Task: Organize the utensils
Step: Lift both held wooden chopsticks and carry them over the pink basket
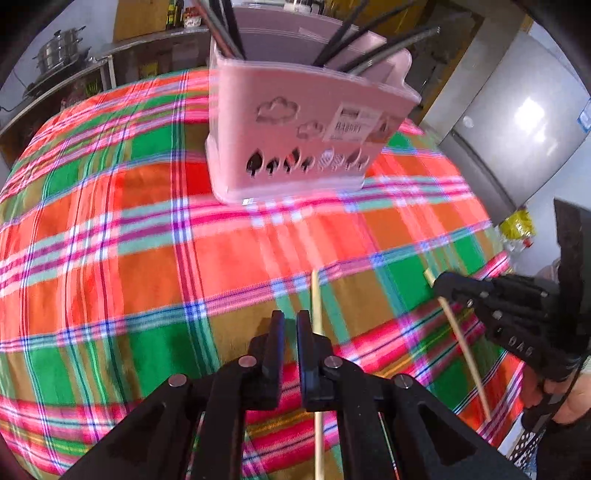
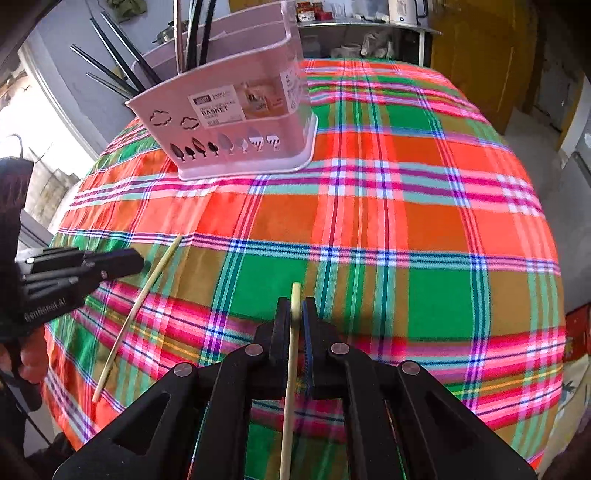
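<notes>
A pink utensil basket [image 1: 295, 136] [image 2: 236, 122] holding several dark chopsticks stands on the plaid tablecloth [image 1: 129, 229] [image 2: 424, 221]. My right gripper [image 2: 296, 308], seen from the left wrist view at the right [image 1: 441, 286], is shut on a pale wooden chopstick [image 2: 290, 369] [image 1: 465, 350], held above the cloth. My left gripper [image 1: 290, 321], at the left in the right wrist view [image 2: 138, 260], has its jaws nearly closed with nothing between them. A second pale chopstick [image 1: 316, 306] [image 2: 140, 306] lies on the cloth just right of the left fingers, passing under that gripper.
A steel fridge [image 1: 517, 122] stands right of the table. Shelves with a steel pot [image 1: 61, 51] and jars [image 2: 314, 11] are behind the table. The table edge drops off near both grippers.
</notes>
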`<state>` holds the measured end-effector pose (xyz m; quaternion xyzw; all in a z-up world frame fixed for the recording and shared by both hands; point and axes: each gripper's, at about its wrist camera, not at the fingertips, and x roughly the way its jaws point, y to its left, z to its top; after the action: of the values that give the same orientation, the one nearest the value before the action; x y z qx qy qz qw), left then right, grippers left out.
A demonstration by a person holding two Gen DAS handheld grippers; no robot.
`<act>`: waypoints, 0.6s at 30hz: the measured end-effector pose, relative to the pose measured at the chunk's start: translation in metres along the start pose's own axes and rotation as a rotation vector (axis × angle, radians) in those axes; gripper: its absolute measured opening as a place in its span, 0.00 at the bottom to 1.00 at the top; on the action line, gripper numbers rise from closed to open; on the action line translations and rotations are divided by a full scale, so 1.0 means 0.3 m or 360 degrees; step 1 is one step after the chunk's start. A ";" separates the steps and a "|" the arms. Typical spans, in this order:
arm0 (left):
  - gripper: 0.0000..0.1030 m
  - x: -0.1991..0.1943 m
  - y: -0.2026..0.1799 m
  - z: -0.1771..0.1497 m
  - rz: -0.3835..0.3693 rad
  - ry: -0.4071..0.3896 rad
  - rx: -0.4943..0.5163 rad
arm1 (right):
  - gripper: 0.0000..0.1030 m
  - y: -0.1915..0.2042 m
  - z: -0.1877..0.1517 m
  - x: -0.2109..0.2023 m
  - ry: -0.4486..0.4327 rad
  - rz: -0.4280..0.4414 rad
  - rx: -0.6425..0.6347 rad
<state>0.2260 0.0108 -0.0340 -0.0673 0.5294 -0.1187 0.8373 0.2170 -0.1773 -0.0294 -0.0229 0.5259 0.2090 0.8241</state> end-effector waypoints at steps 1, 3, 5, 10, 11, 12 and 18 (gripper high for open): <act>0.06 -0.003 -0.008 0.008 -0.0032 -0.0011 0.0010 | 0.06 0.003 0.003 0.001 0.0002 0.0010 -0.0011; 0.08 0.002 -0.028 0.019 -0.0048 -0.0005 0.0044 | 0.07 0.010 0.005 0.008 0.0011 0.0001 -0.0021; 0.09 0.026 -0.051 0.028 -0.0035 0.0017 0.0094 | 0.07 0.014 0.007 0.022 0.0031 0.0008 -0.0033; 0.09 0.081 -0.057 0.044 0.0019 0.0070 0.0124 | 0.07 0.013 0.022 0.037 0.0039 0.0008 -0.0023; 0.09 0.085 -0.058 0.048 0.0019 0.0066 0.0124 | 0.07 0.010 0.026 0.038 0.0043 0.0012 -0.0015; 0.09 0.086 -0.060 0.048 0.0021 0.0070 0.0125 | 0.07 0.009 0.030 0.040 0.0047 0.0014 -0.0014; 0.09 0.107 -0.087 0.077 0.0070 0.0098 0.0198 | 0.06 0.026 0.055 0.055 0.0074 -0.0006 -0.0052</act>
<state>0.2566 -0.0233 -0.0457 0.0002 0.5479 -0.1350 0.8256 0.2342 -0.1606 -0.0352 -0.0422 0.5413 0.2154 0.8116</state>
